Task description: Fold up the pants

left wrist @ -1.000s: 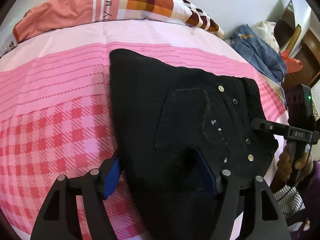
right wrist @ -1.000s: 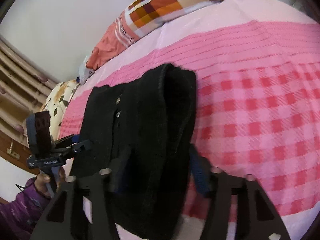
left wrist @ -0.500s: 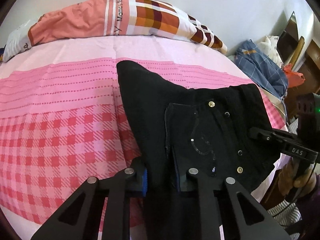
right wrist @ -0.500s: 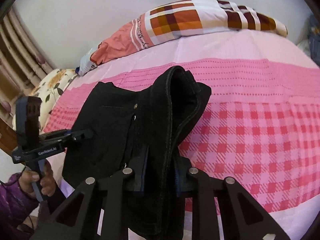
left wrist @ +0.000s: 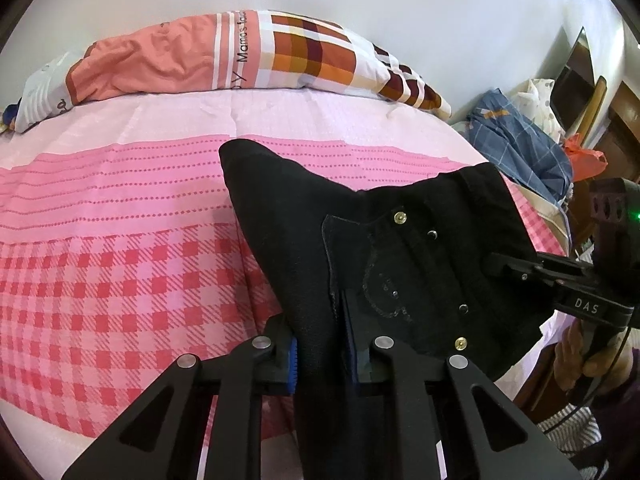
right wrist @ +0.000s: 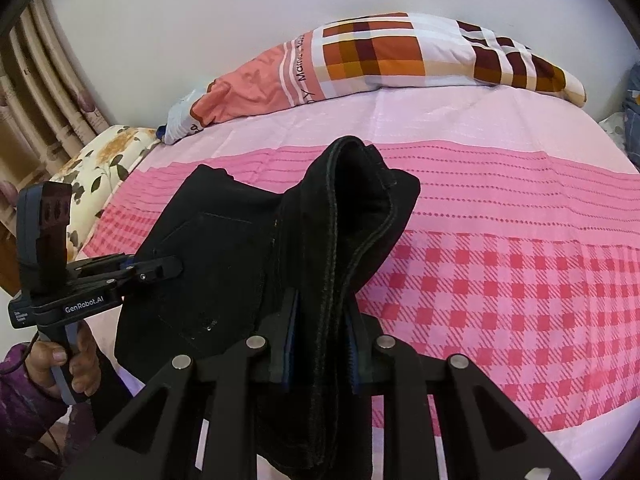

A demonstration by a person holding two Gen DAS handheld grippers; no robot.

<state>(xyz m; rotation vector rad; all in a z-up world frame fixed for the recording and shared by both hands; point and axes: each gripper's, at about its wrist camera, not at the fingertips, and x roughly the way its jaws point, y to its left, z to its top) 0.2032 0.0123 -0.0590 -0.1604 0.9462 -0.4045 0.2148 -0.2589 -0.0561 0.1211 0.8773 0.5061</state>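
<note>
Black pants [left wrist: 400, 248] up off the pink checked bed [left wrist: 120, 280], near its front edge. Left gripper [left wrist: 320, 344] pinched tight on one side of the waist, right gripper [right wrist: 320, 332] pinched tight on the other. Could slip out and fall in a heap if either pinch gets loose. Could fold crooked if one side is pulled harder.

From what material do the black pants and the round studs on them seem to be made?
The black pants look like matte, denim-like woven cloth: thick stitched seams, a sewn pocket outline, no sheen. The exact fibre cannot be told. The round studs look like polished metal, brass-coloured, since they catch bright glints; the darker ones beside them look metallic too, but this is less sure.
</note>
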